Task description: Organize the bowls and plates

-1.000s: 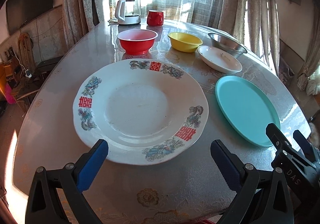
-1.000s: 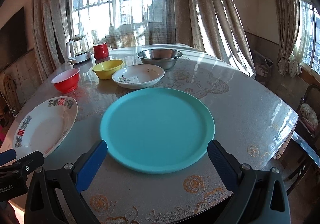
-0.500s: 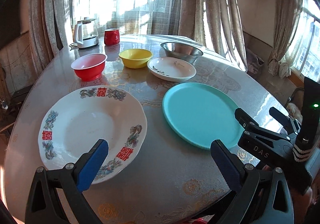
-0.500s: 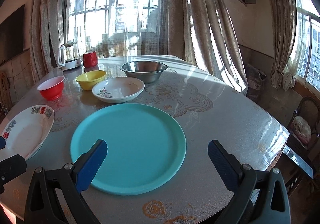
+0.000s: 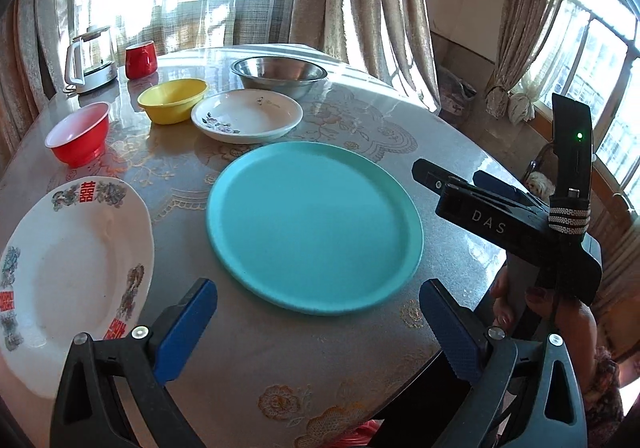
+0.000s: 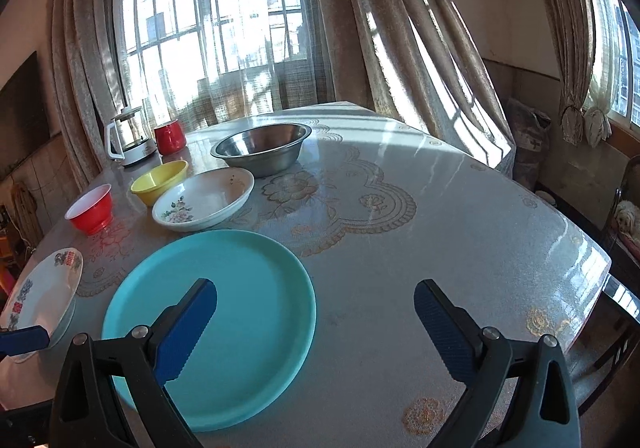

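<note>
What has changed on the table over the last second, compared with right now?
Only the grippers moved. The left gripper swung right, from the patterned plate to the teal plate. The right gripper also swung right, off the teal plate's middle. Both are open and empty. No dish moved.

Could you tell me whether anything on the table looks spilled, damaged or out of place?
Nothing stands out. The teal plate, the big patterned plate, the small floral plate, the red bowl, the yellow bowl and the steel bowl all sit upright and apart, nothing spilled. The small plate only shows a few dark specks.
</note>
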A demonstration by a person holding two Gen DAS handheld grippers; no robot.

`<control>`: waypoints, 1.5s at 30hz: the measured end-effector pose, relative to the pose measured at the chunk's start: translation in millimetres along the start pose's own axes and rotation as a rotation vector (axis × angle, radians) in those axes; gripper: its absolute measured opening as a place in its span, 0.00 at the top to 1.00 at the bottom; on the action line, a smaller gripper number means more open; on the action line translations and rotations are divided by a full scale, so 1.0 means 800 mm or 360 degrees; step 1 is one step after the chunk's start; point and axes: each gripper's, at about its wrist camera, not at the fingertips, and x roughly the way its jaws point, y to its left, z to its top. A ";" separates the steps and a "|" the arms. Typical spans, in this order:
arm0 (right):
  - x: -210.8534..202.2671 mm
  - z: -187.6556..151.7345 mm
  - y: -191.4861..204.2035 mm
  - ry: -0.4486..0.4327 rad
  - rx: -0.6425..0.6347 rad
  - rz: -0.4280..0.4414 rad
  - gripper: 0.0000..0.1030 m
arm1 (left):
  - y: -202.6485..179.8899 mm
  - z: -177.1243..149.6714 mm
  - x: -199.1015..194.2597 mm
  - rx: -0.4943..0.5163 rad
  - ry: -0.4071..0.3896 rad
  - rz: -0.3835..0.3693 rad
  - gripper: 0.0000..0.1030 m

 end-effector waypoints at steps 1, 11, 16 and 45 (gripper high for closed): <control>0.003 0.002 -0.003 0.0010 0.0006 0.0001 0.06 | 0.000 -0.001 0.005 -0.0014 0.0011 -0.0013 0.08; 0.038 -0.005 0.000 0.0147 -0.0054 0.0111 0.29 | 0.026 -0.008 0.040 -0.0210 -0.0026 0.0045 0.38; 0.055 -0.013 0.003 0.0238 -0.0051 0.0167 0.50 | 0.028 0.000 0.058 -0.0142 0.0026 0.0142 0.80; 0.073 -0.026 0.080 0.0327 -0.0140 0.0199 0.78 | 0.100 0.001 0.034 -0.0216 -0.0064 0.0220 1.00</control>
